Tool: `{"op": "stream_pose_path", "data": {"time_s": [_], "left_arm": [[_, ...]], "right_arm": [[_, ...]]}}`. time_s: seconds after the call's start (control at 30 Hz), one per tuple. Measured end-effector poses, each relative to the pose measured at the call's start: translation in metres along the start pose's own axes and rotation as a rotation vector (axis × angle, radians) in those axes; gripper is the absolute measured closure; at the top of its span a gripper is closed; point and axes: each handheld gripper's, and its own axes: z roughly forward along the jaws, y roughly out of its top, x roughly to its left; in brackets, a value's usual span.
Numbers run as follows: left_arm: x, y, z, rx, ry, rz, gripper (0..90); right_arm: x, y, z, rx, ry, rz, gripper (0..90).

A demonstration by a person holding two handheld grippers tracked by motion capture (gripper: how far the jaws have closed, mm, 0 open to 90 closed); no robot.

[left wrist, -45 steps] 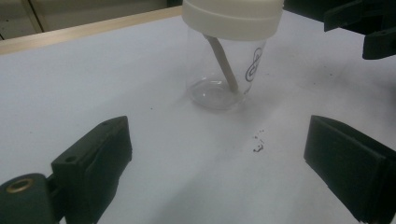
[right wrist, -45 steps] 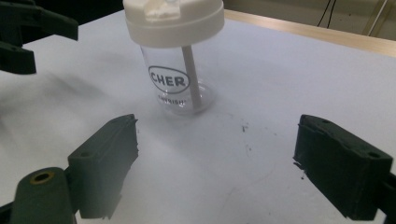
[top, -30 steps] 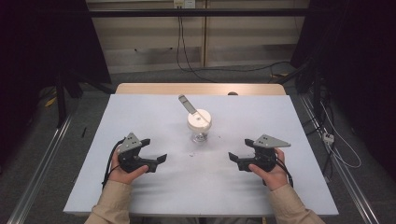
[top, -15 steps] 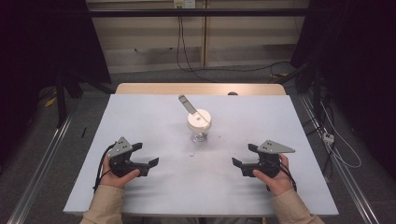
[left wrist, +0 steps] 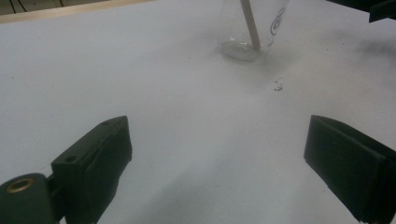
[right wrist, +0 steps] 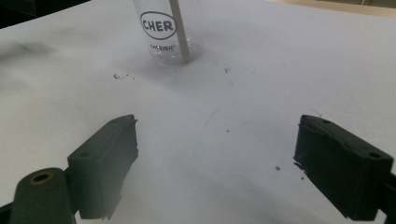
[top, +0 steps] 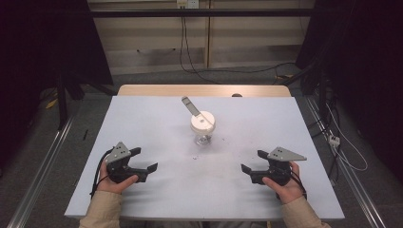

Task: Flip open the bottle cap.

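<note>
A clear plastic cup [top: 203,134] with a white lid [top: 203,122] stands at the middle of the white table [top: 157,114], and a pale flat stick [top: 189,104] pokes out of the lid, leaning back and left. My left gripper [top: 145,159] rests near the front left, open, with nothing between its jaws. My right gripper [top: 252,161] mirrors it at the front right, also open and bare. Both point inward at the cup. In the left gripper view the cup's base [left wrist: 243,45] and stick [left wrist: 250,23] lie ahead of the gripper [left wrist: 218,158]. The right gripper view shows the printed cup [right wrist: 163,32] beyond the gripper [right wrist: 215,158].
Dark specks [top: 195,156] dot the cloth in front of the cup, seen also as specks [left wrist: 279,86] and crumbs [right wrist: 122,76]. A wooden table edge [top: 204,90] runs along the back. Cables [top: 332,137] lie on the floor at the right.
Both hands have drawn back a little toward the table's front edge and slightly outward, away from the cup. The jaws stay as wide as before. The cup has not moved.
</note>
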Motion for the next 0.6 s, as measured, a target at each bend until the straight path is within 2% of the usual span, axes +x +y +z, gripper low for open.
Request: {"op": "stream_pose_path", "data": {"time_s": [0.37,0.6], "left_arm": [[0.0063,-0.0037,-0.0079,-0.004,0.025,-0.016,7.3],[0.0054,-0.0019,-0.0043,0.004,0.021,0.004,7.2]], "right_arm": [[-0.0013,-0.0057,-0.0072,-0.006,-0.014,-0.001,13.1],[-0.0021,-0.0058,-0.0073,-0.007,-0.017,0.002,13.1]]}}
